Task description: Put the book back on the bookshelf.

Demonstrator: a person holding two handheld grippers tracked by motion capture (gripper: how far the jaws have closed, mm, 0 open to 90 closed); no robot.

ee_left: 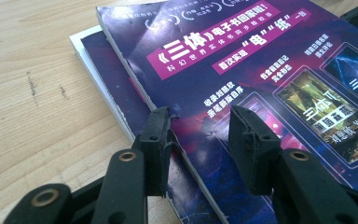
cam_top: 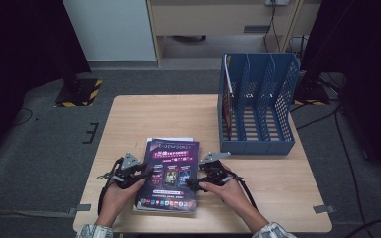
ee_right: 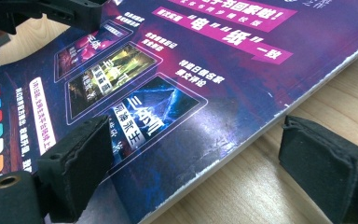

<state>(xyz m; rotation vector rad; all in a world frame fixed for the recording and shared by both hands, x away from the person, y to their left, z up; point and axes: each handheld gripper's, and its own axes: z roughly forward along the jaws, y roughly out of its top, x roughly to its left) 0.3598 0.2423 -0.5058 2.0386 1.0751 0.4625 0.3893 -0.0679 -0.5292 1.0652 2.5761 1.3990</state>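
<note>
A stack of purple-covered magazines (cam_top: 168, 176) lies at the table's front middle, and a white one peeks out underneath (ee_left: 81, 42). My left gripper (cam_top: 146, 173) is at the stack's left edge. Its jaws stand open (ee_left: 198, 123), one at the top magazine's (ee_left: 242, 60) edge and one over the cover. My right gripper (cam_top: 194, 181) is at the stack's right edge, wide open (ee_right: 193, 135). One of its jaws hangs over the cover (ee_right: 177, 70) and the other over bare wood, with the magazine's edge between them. Neither pair of jaws closes on anything.
A blue slotted file rack (cam_top: 258, 106) stands at the table's back right, with something thin upright in its leftmost slot. The wooden table (cam_top: 154, 116) shows bare wood behind and to the left of the stack. The left gripper (ee_right: 51, 11) shows in the right gripper view's top left.
</note>
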